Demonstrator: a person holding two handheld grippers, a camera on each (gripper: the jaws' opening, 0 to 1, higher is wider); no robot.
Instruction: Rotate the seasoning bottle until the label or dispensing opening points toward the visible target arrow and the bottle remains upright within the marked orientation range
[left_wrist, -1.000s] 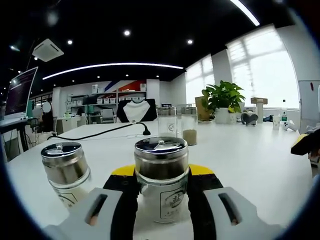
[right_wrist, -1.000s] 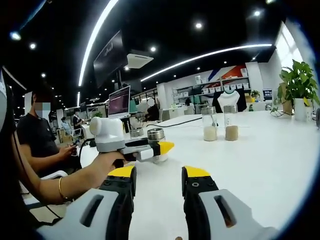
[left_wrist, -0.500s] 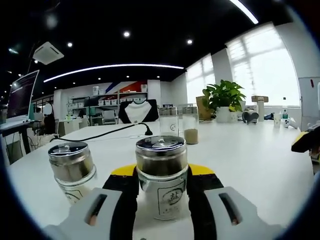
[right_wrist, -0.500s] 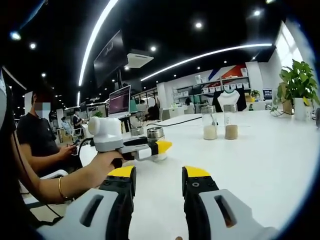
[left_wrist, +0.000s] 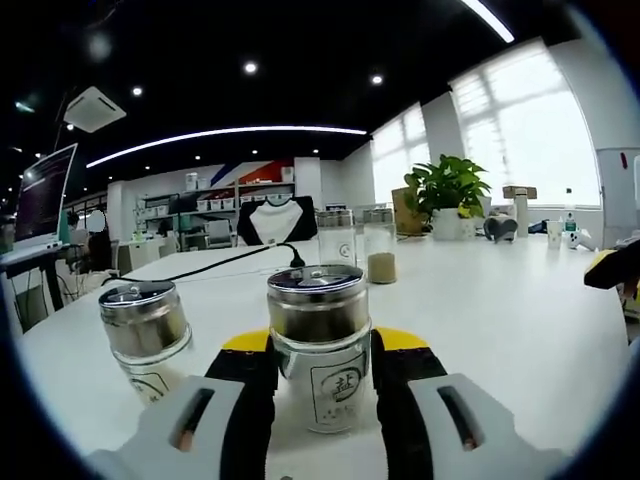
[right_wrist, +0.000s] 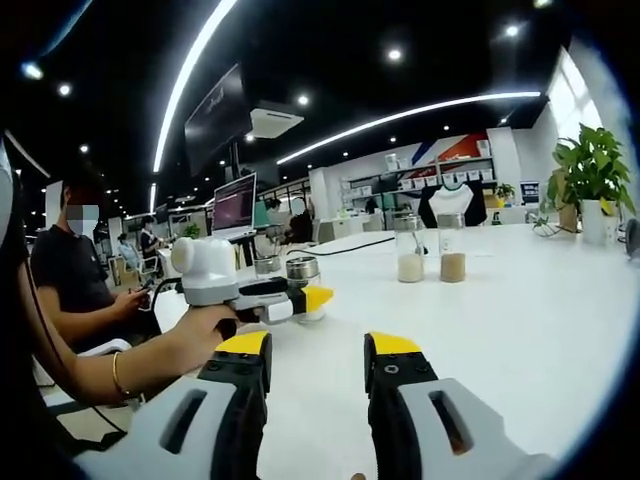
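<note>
- Left gripper view, left gripper (left_wrist: 320, 375): black, yellow-tipped jaws rise from the bottom and close narrow on either side of the seasoning bottle (left_wrist: 320, 345), touching its lower body.
- Left gripper view, seasoning bottle: upright on the white table (left_wrist: 500, 320), metal lid on top, a pale label with a dark printed character facing the camera.
- Left gripper view, second bottle (left_wrist: 148, 335): same type, standing just beside the held one on its left, slightly tilted in the fisheye, free of any grip.
- Left gripper view, background: two glass jars (left_wrist: 362, 245) with pale contents further along the table, a black cable (left_wrist: 210, 262), a potted plant (left_wrist: 445, 195) near the window.
- Left gripper view, task state: no target arrow or marked range can be made out, so alignment cannot be judged; the bottle is gripped and upright, the turn seemingly unfinished.
- Right gripper view, right gripper (right_wrist: 315, 375): jaws stand wide apart over bare table, holding nothing, well away from the bottles.
- Right gripper view, left gripper (right_wrist: 250, 292): seen from the side in a person's hand (right_wrist: 190, 335), its yellow tips at the seasoning bottle (right_wrist: 305, 285).
- Right gripper view, surroundings: a seated person (right_wrist: 75, 280) at the left edge, the two glass jars (right_wrist: 430, 250) beyond.
</note>
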